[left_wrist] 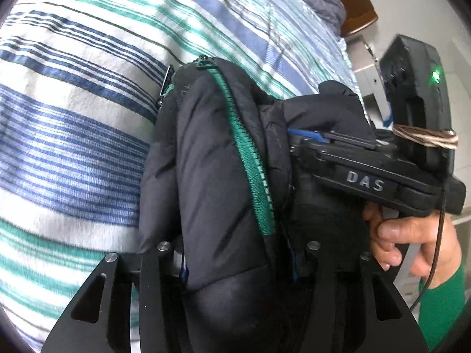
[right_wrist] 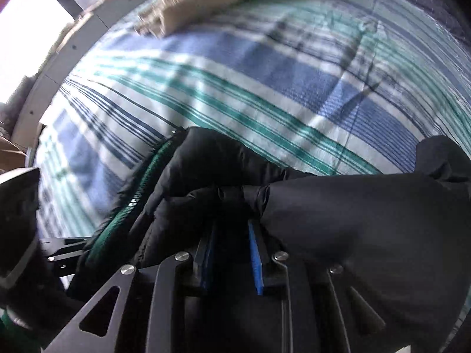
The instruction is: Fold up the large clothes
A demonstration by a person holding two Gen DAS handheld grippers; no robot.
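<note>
Both grippers are buried in the black puffer jacket [left_wrist: 212,176] above the striped bedspread [left_wrist: 73,135]. The left gripper [left_wrist: 235,253] has its jaws clamped on a thick bunch of jacket, the green zipper [left_wrist: 250,158] running up toward twelve o'clock. At three o'clock the right gripper [left_wrist: 379,173] sits in a hand [left_wrist: 412,244] with a green sleeve. From the right wrist, the right gripper's [right_wrist: 232,226] blue pads [right_wrist: 254,253] pinch jacket fabric, jaws nearly together. A beige garment [right_wrist: 188,8] lies at eleven o'clock.
</note>
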